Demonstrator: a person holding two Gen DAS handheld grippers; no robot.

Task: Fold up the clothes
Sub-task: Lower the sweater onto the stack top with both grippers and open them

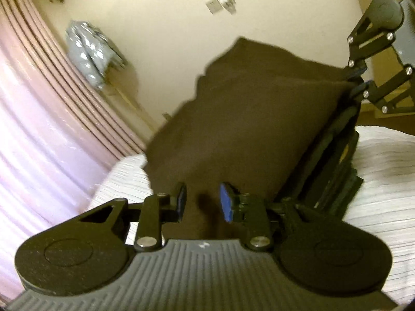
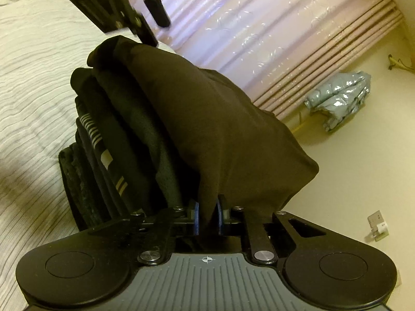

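A dark brown garment is draped over the top of a stack of folded dark clothes on the bed. My right gripper is shut on the near edge of the brown garment, which is pinched between its blue pads. In the left wrist view it grips the far right corner. My left gripper stands open, its blue pads apart over the opposite edge of the cloth. The right wrist view shows it just above the far corner.
The bed has a white ribbed cover. A pink curtain hangs beside it. A silvery puffer jacket lies on the cream floor by the curtain. Wall sockets are on the cream surface beyond.
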